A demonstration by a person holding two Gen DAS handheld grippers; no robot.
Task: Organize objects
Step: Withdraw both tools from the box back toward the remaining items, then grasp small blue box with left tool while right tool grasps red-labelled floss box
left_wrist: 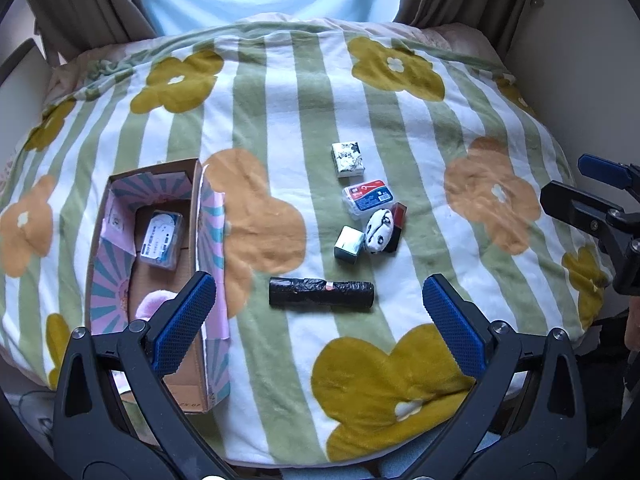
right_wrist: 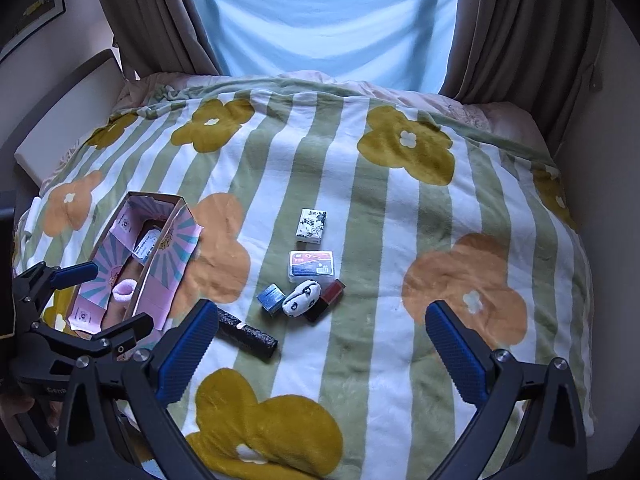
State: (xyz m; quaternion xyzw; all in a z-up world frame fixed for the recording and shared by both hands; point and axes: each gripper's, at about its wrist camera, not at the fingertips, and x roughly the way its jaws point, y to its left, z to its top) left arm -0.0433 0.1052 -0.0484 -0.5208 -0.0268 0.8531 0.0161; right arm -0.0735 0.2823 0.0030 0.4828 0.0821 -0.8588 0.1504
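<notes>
Holding both tools above the near edge of the bed, we see the left hand-held gripper (left_wrist: 319,303) with its blue pads spread wide and nothing between them, and the right hand-held gripper (right_wrist: 321,335) likewise spread and empty. Our landmark is the open cardboard box (left_wrist: 202,216) with pink and teal sunburst walls, lying on the flowered blanket (left_wrist: 280,128). Inside the box rest a clear plastic case (left_wrist: 161,239) with a blue label and a pink soft item (left_wrist: 154,304). Beside the box, nearest it, lies a black bin-bag roll (left_wrist: 321,294). Beyond the roll, farther from the box, sits a cluster: a small silvery box (left_wrist: 349,245), a white pouch with a panda face (left_wrist: 379,231) touching it, and a dark red and black block (left_wrist: 397,225) partly under the pouch. Behind these lie a red and blue labelled case (left_wrist: 369,198) and a tissue pack (left_wrist: 348,159).
</notes>
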